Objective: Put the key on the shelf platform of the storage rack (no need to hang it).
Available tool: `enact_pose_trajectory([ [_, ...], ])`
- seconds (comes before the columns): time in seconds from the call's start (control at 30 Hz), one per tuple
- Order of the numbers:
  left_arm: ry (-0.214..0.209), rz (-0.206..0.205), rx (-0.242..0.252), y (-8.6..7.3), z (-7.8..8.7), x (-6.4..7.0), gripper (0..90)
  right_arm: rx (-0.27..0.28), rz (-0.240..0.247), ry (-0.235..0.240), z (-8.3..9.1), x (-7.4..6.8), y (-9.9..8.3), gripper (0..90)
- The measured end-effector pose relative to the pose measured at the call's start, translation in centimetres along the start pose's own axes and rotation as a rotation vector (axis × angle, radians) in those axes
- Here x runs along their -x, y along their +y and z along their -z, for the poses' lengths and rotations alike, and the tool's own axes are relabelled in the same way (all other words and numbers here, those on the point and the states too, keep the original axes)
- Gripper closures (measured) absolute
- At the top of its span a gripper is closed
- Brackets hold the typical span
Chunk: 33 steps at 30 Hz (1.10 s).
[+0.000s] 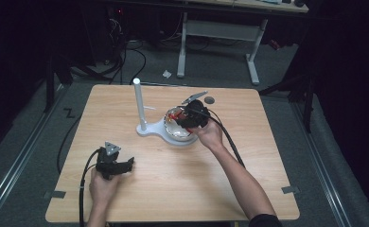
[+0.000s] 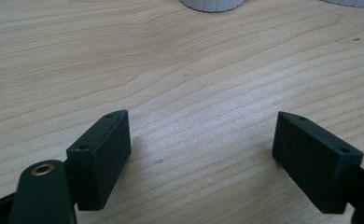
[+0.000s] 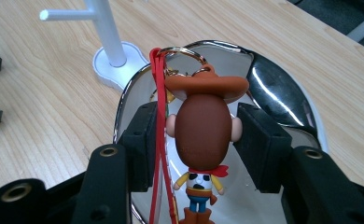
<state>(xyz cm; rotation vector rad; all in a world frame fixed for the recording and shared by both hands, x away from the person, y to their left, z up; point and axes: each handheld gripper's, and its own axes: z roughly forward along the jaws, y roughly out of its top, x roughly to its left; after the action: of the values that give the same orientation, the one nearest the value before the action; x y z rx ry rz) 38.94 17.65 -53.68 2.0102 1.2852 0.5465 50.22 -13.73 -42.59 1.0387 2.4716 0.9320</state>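
Your right tool (image 3: 203, 140) has its jaws closed around the head of the cowboy figure keychain (image 3: 203, 135), which hangs over the shiny bowl (image 3: 283, 107) at the far middle of the tabletop (image 1: 173, 189). The pickup looks done; hanging its ring on the white stand (image 1: 138, 104), just left of the bowl, is probably what remains. Your left tool (image 2: 201, 144) rests wide open and empty at the near left.

My lab-like recording space: black curtains (image 1: 12, 56) upper left, cables (image 1: 121, 52) top centre, grey carpet (image 1: 26, 142), wooden table (image 1: 173, 189).
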Motion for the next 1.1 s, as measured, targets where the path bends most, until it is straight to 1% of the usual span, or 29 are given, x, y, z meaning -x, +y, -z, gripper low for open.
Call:
enact_pose_trajectory([
  [0.03, 0.0, 0.0, 0.0, 0.0, 0.0, 0.0, 19.8, -0.008, 0.002, -0.002, -0.2, 0.0, 0.0, 51.5],
  [0.13, 0.0, 0.0, 0.0, 0.0, 0.0, 0.0, 19.8, -0.008, -0.002, -0.001, -0.4, 0.0, 0.0, 51.4],
  [0.17, 0.0, 0.0, 0.0, 0.0, 0.0, 0.0, 19.8, -0.012, -0.011, -0.001, -0.4, -0.1, 0.0, 51.4],
  [0.23, -0.001, 0.0, -0.001, 0.0, 0.0, 0.0, 19.7, -0.014, -0.003, -0.002, -0.7, 0.0, -0.1, 51.4],
  [0.3, 0.0, 0.0, 0.0, 0.0, 0.0, 0.0, 19.8, -0.022, -0.014, 0.002, -0.8, 0.0, -0.1, 51.4],
  [0.33, 0.0, 0.0, 0.0, 0.0, 0.0, 0.0, 19.7, -0.024, -0.011, 0.0, -0.8, 0.0, -0.1, 51.4],
  [0.47, 0.0, 0.0, 0.0, 0.0, 0.0, 0.0, 19.8, -0.025, -0.027, 0.011, -0.9, 0.2, -0.2, 50.9],
  [0.5, 0.0, 0.0, 0.0, 0.0, 0.0, 0.0, 19.8, -0.019, -0.02, 0.01, -0.9, 0.2, -0.2, 50.1],
  [0.53, -0.001, 0.0, -0.001, 0.0, 0.0, 0.0, 19.7, -0.01, -0.027, 0.013, -0.8, 0.2, -0.2, 48.5],
  [0.57, 0.0, 0.0, 0.0, 0.0, 0.0, 0.0, 19.7, -0.003, -0.051, 0.035, -0.6, 0.3, -0.2, 45.5],
  [0.63, 0.0, 0.0, 0.0, 0.0, 0.0, 0.0, 19.8, -0.003, -0.047, 0.036, -0.5, 0.3, -0.2, 45.2],
  [0.67, -0.001, 0.0, 0.0, 0.0, 0.0, 0.0, 19.8, 0.0, -0.038, 0.028, -0.4, 0.2, -0.2, 45.2],
  [0.7, -0.001, 0.0, 0.0, 0.0, 0.0, 0.0, 19.7, 0.012, -0.028, 0.026, -0.2, 0.1, -0.3, 45.2],
  [0.77, 0.0, 0.0, 0.0, 0.0, 0.0, 0.0, 19.7, 0.015, -0.035, 0.03, 0.0, 0.1, -0.3, 45.5],
  [0.93, 0.0, 0.0, 0.0, 0.0, 0.0, 0.0, 19.8, 0.029, -0.023, 0.03, 0.7, 0.0, -0.6, 46.7],
  [0.97, 0.0, 0.0, 0.001, 0.0, 0.0, 0.0, 19.8, 0.039, -0.017, 0.03, 1.0, 0.0, -0.6, 46.9],
  [1.1, 0.0, 0.0, 0.001, 0.0, 0.0, 0.0, 19.8, 0.079, -0.021, 0.031, 2.1, 0.0, -0.8, 47.7],
])
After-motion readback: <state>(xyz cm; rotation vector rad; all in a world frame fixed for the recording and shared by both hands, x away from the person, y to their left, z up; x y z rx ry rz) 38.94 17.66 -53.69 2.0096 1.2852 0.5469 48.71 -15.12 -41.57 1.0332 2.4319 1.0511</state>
